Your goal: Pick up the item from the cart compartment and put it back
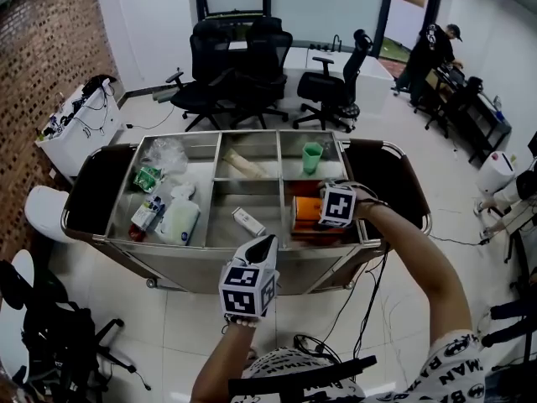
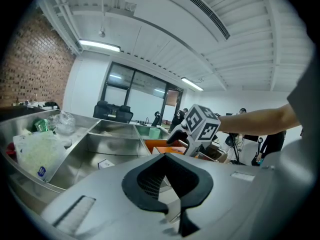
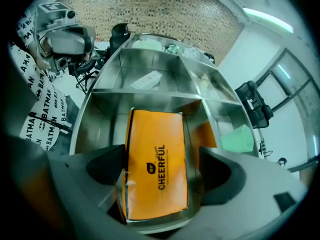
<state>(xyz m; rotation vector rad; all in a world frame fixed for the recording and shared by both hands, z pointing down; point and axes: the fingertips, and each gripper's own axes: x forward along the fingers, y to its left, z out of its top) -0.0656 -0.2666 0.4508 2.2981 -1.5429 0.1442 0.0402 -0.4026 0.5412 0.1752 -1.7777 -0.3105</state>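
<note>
An orange packet (image 3: 156, 164) printed "CHEERFUL" lies flat in the cart's (image 1: 243, 252) front right compartment. My right gripper (image 3: 162, 176) points steeply down over it, jaws wide open on either side of the packet; the right pad stands apart from it. In the head view the packet (image 1: 305, 211) shows beside that gripper (image 1: 329, 212). My left gripper (image 1: 263, 246) hovers level at the cart's front edge, by the middle compartment. Its jaws (image 2: 167, 156) look shut, with nothing between them.
A small white box (image 1: 248, 221) lies in the middle front compartment and a green cup (image 1: 311, 156) in the back right one. The left compartment holds a white pouch (image 1: 179, 221), bottles and a plastic bag. Office chairs (image 1: 239, 65) stand behind the cart; a cable lies on the floor.
</note>
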